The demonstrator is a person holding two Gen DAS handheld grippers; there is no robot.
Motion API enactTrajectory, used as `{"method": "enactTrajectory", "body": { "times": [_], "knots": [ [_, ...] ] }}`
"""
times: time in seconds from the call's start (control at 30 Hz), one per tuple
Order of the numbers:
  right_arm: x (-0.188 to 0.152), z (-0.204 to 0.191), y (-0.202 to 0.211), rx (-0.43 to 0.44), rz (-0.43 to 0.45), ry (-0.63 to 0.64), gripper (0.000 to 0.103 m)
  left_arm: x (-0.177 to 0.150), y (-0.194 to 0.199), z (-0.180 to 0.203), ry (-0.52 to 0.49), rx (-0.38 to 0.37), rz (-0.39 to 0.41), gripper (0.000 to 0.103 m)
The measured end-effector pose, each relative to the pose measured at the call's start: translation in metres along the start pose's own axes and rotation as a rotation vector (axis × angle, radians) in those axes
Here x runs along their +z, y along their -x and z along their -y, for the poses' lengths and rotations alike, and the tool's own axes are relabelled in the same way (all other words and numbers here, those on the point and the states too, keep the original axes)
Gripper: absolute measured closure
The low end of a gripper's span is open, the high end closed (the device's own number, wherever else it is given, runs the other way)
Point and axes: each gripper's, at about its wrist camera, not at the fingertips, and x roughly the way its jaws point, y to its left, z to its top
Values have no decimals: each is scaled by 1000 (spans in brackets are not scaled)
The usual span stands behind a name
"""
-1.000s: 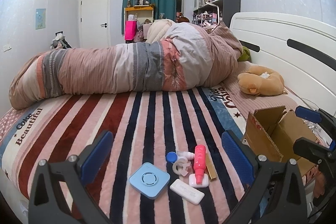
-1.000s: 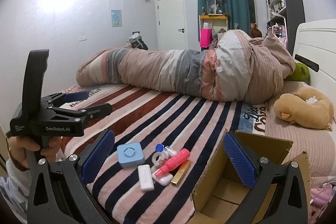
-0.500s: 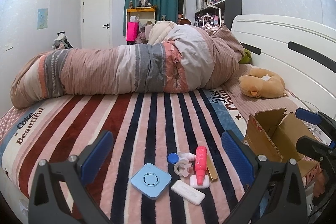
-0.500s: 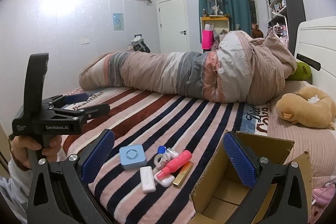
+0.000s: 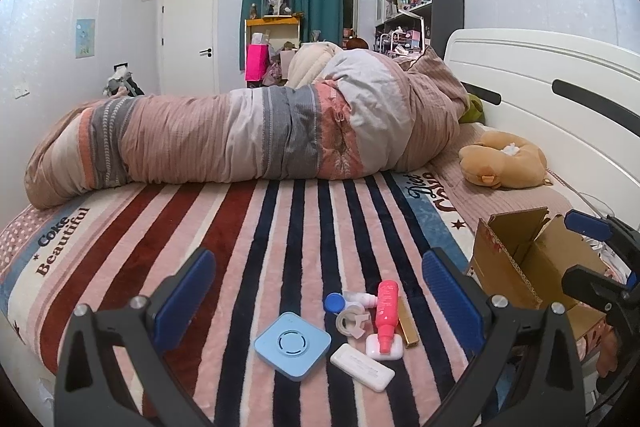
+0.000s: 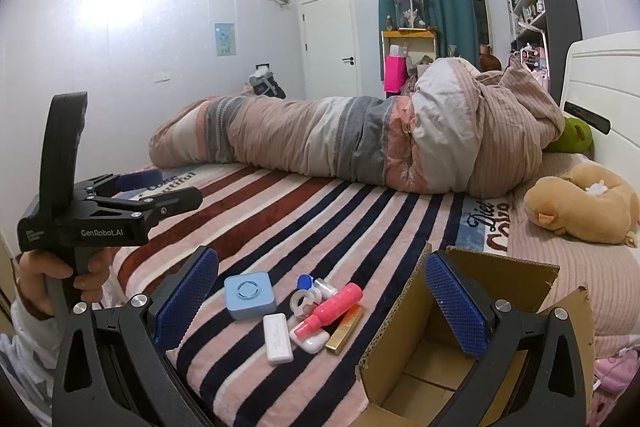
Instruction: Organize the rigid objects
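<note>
A cluster of small rigid objects lies on the striped blanket: a light blue square box [image 5: 293, 344] [image 6: 249, 295], a white oblong case [image 5: 362, 367] [image 6: 277, 338], a pink bottle [image 5: 385, 308] [image 6: 333, 311], a gold tube [image 5: 408, 323] [image 6: 345, 329], a white ring piece [image 5: 349, 322] and a blue cap [image 5: 333, 302]. An open cardboard box [image 5: 520, 267] [image 6: 424, 359] stands to their right. My left gripper [image 5: 318, 301] is open and empty above the cluster. My right gripper [image 6: 320, 301] is open and empty, between the cluster and the box.
A rolled quilt [image 5: 240, 135] lies across the bed behind. A tan plush toy [image 5: 504, 163] sits near the white headboard [image 5: 540, 83]. The bed's front edge is just below the objects. Shelves and a door stand at the far wall.
Both grippers have drifted slightly, so the views shift a little toward the left. The objects and box have not moved. Both grippers stay open.
</note>
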Motion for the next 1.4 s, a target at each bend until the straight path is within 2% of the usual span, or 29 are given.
{"method": "enactTrajectory", "body": {
  "times": [0.4, 0.47, 0.57, 0.63, 0.7, 0.73, 0.87, 0.97, 1.03, 1.23, 1.3, 1.4],
  "knots": [
    [-4, 0, 0, 14, -1, -7, 0, -2, 3, 0, 4, -11, -2, 0],
    [-4, -2, 0, 12, 6, 3, 8, -5, 1, -3, 6, -15, -6, 0],
    [-2, -14, -5, 13, -3, 41, 31, -8, -3, -10, -5, -1, -18, 0],
    [-2, -27, -14, 35, -20, 73, 55, -11, -6, -17, -12, -6, -23, 0],
    [-4, -39, -25, 69, -42, 93, 69, -14, -9, -26, -11, -9, -27, 0],
    [-7, -46, -34, 91, -61, 98, 71, -17, -11, -31, -14, -2, -29, 0],
    [-28, -68, -71, 207, -153, 93, 70, -30, -28, -47, -30, 12, -66, 0],
    [-54, -76, -102, 227, -241, 77, 66, -48, -45, -62, -21, -7, -112, 1],
    [-75, -73, -126, 225, -307, 43, 54, -61, -55, -69, -16, -30, -141, 1],
    [-124, -52, -179, 79, -444, 58, 53, -98, -85, -78, -19, -91, -239, 1],
    [-132, -46, -190, 91, -467, 54, 53, -106, -94, -80, -19, -88, -265, 1],
    [-136, -47, -200, 163, -490, 41, 53, -113, -102, -80, -16, -83, -291, 1]
  ]
}}
